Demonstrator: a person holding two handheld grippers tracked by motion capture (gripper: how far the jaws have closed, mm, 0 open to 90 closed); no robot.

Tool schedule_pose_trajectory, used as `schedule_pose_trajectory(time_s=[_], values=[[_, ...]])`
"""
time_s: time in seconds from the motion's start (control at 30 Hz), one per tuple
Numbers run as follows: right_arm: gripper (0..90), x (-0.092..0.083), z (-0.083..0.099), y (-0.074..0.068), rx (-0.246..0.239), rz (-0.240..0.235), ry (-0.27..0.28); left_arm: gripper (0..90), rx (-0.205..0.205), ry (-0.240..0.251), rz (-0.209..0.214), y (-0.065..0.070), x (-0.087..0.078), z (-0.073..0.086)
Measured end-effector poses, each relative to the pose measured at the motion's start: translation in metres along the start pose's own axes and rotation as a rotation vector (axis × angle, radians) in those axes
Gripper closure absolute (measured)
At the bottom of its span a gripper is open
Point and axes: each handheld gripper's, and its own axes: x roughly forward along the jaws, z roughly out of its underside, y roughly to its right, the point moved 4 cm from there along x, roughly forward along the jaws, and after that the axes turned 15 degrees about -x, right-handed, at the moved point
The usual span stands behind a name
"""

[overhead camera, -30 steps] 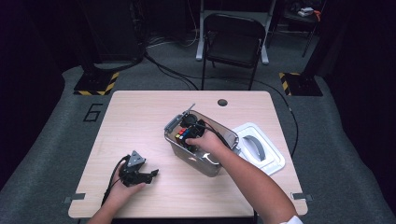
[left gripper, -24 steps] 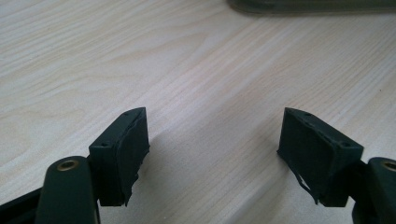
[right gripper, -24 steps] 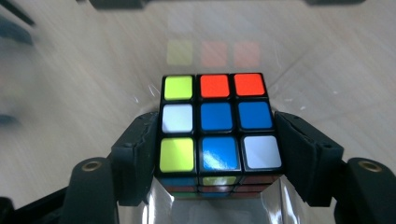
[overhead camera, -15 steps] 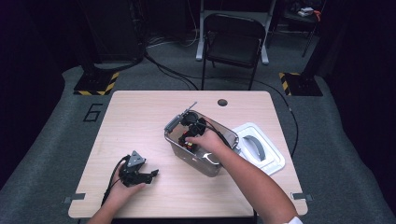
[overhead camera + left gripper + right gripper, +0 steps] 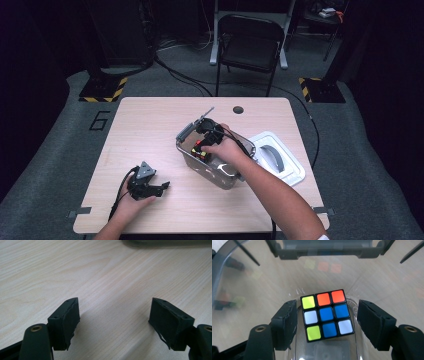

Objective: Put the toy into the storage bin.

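Observation:
A clear plastic bin (image 5: 222, 176) stands on the wooden table (image 5: 150, 130), right of centre. A colour-tiled puzzle cube (image 5: 327, 315) lies on the bin's floor, also seen from above as the cube (image 5: 200, 149). My right gripper (image 5: 206, 140) reaches down into the bin. In its own view the right gripper (image 5: 327, 306) is open, with the cube between its pads; the jaws have just been closing a little, and a gap shows at the right pad (image 5: 372, 322). My left gripper (image 5: 161, 188) rests at the table's near left. The left gripper (image 5: 115, 315) is open over bare wood.
The bin's white lid (image 5: 280, 161) lies flat just right of the bin. A small dark hole (image 5: 238, 109) marks the table's far edge. A folding chair (image 5: 250, 45) stands on the floor beyond the table. Cables trail across the carpet.
My right gripper has shifted slightly inside the bin, over the cube. The left hand and its gripper have stayed where they were.

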Motion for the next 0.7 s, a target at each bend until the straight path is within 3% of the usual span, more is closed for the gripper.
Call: schedule_pose_trajectory(time_s=[0.7], values=[[34.1, -0.054, 0.002, -0.003, -0.013, 0.024, 0.067, 22.9, -0.005, 0.002, 0.006, 0.000, 0.001, 0.000]])
